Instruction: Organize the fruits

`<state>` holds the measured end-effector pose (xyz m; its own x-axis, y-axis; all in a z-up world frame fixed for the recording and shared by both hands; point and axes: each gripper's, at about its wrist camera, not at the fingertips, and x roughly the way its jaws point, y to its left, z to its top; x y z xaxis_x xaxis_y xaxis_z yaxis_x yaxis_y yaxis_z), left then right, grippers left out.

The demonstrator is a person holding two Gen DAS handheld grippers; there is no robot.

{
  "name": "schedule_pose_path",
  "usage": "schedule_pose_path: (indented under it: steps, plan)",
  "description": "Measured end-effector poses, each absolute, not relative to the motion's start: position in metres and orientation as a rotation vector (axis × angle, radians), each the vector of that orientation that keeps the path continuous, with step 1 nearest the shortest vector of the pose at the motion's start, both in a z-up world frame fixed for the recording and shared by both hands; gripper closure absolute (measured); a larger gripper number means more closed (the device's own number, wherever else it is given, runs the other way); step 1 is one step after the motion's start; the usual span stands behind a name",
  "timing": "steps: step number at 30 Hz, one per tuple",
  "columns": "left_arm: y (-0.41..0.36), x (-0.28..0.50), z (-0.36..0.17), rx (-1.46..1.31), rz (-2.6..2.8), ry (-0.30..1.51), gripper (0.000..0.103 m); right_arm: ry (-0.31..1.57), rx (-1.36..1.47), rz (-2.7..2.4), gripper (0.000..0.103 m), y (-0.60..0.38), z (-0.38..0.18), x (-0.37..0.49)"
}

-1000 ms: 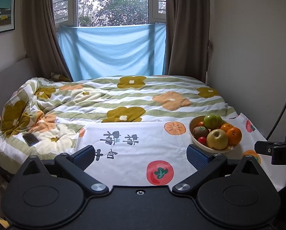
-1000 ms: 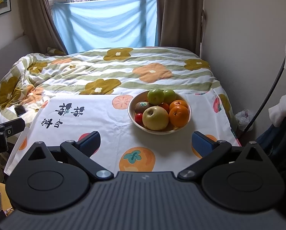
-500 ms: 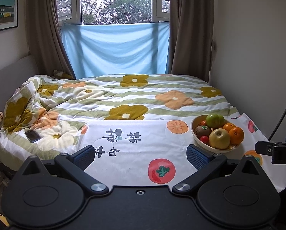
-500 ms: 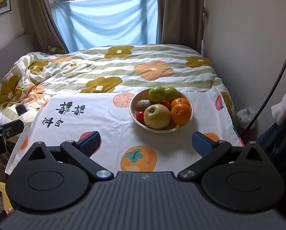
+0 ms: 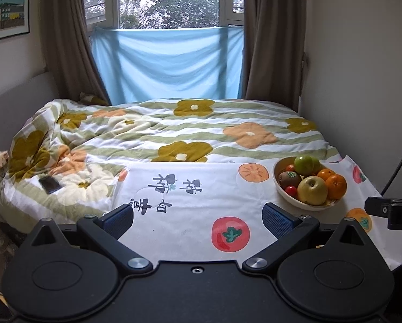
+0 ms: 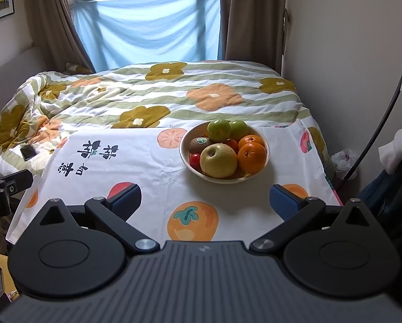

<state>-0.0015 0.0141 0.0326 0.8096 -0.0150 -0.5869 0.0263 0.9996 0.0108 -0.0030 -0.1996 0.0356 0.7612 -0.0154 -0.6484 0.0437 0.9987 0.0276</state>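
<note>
A cream bowl (image 6: 186,156) of fruit stands on a white fruit-print cloth (image 6: 147,167). It holds a large yellow-green apple (image 6: 218,160), two oranges (image 6: 251,157), green apples (image 6: 219,129), a kiwi (image 6: 197,144) and a small red fruit (image 6: 194,160). My right gripper (image 6: 205,199) is open and empty, just short of the bowl. My left gripper (image 5: 198,219) is open and empty over the cloth, with the bowl (image 5: 277,185) ahead to its right.
The cloth lies at the foot of a bed with a flowered quilt (image 5: 174,132). A phone (image 5: 49,184) lies on the quilt at the left. A wall (image 6: 349,67) runs close on the right, with a dark cable (image 6: 376,137) along it.
Both views have tilted up slightly and pulled back a little. The bowl and fruit have not moved. Both grippers stay open.
</note>
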Motion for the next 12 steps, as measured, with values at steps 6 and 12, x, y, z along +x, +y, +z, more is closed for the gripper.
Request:
schedule_pose_path:
  steps: [6,12]
  plan:
    - [0.0158,-0.0027,0.0328,0.036,0.006,0.623,0.0,0.702,0.046,-0.03,0.0,-0.1987,0.0368,-0.0054]
    - [0.0188,-0.0055,0.0348,0.033,-0.016,0.594,0.0,0.698,0.047,-0.034,0.0,-0.197,0.0393,-0.0071]
